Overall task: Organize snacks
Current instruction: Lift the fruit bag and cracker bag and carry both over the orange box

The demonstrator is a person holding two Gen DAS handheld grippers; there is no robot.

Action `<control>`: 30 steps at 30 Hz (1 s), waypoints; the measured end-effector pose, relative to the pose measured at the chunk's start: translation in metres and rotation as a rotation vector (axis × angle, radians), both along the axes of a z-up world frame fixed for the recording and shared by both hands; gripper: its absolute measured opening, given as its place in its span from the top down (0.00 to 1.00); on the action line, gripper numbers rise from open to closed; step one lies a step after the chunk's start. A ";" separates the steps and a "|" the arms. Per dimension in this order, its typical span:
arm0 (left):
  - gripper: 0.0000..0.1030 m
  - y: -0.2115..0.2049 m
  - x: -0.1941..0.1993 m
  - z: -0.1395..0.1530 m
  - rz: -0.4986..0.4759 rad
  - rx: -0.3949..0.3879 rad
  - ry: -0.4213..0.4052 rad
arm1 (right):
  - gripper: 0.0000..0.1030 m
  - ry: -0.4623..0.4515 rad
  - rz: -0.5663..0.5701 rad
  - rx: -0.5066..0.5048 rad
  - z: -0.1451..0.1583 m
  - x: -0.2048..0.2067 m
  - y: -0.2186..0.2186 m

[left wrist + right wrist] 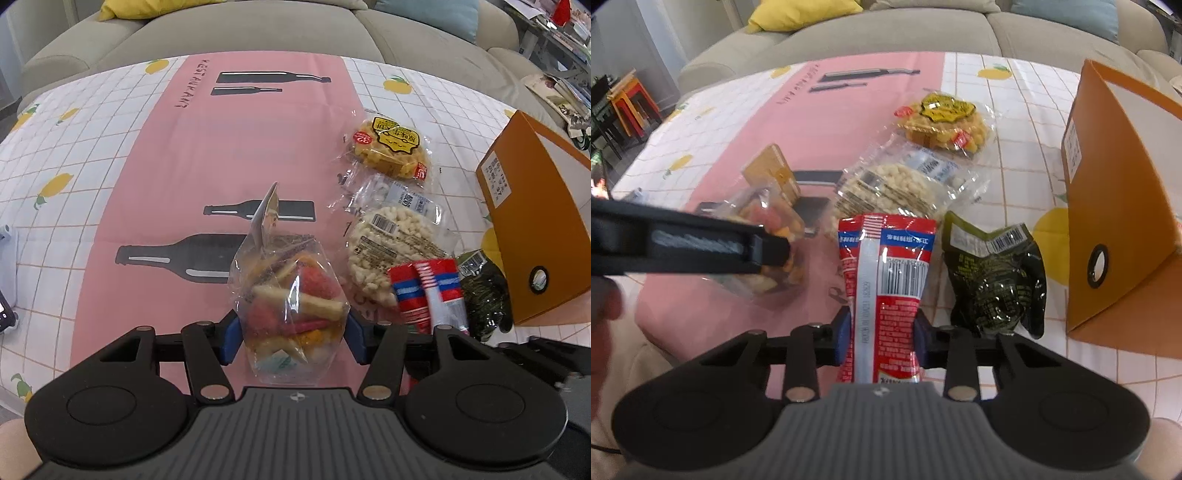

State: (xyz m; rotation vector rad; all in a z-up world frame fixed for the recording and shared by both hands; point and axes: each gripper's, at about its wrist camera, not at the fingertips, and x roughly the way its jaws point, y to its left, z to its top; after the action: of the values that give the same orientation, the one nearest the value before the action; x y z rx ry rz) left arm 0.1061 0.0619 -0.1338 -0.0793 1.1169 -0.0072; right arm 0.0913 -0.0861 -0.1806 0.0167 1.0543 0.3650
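My left claw (291, 338) is pinching a clear plastic bag of mixed coloured snack pieces (290, 299), blue pads pressed into both sides of it, held over the pink strip of the bench cloth (166, 177). My right claw (882, 338) is clamped on a red, white and blue foil snack packet (886, 280), which stands upright between the pads.

Risks: both bags are slick film, gripped low, so either could slide out or flop sideways if I swing fast. The clear bag is bulging under the squeeze; too much pressure could crush the pieces. The two claws sit near each other, left arm crossing the right view, so a careless move could knock them together.

Just right of the red packet lies a dark green crinkled foil pouch (995, 280), close enough that the packet could drag it. Beyond sits a clear pack of white puffed rice cake (890, 192), and past that a clear pack of yellow puffed snack with a yellow label (942, 125), overlapping at the edges.

Far right stands an orange cardboard box with a round hole (1123, 206), probably the destination; the opening isn't visible, so I can't tell. The green pouch lies between it and my right claw. A grey sofa (236, 33) sits behind the bench.
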 end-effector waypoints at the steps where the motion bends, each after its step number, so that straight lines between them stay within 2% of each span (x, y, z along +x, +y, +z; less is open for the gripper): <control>1: 0.40 0.000 0.000 0.001 0.005 0.002 -0.004 | 0.70 -0.011 0.004 0.004 0.003 -0.002 0.000; 7: 0.41 0.002 -0.010 0.017 0.019 -0.013 -0.050 | 0.70 -0.064 -0.012 0.030 0.029 -0.006 -0.009; 18: 0.41 -0.024 -0.022 0.081 -0.041 -0.117 -0.125 | 0.71 -0.064 -0.085 0.137 0.090 0.001 -0.059; 23: 0.41 -0.053 -0.017 0.110 -0.119 -0.171 -0.157 | 0.71 -0.058 -0.108 0.150 0.118 0.006 -0.094; 30: 0.41 -0.110 0.001 0.128 -0.255 -0.245 -0.172 | 0.71 -0.048 -0.185 0.174 0.149 0.014 -0.157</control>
State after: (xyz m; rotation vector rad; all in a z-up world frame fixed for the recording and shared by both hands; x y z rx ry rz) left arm 0.1066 -0.0482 -0.0061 -0.1516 0.9443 -0.3726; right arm 0.1050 -0.2434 -0.0315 0.2579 0.9628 0.2870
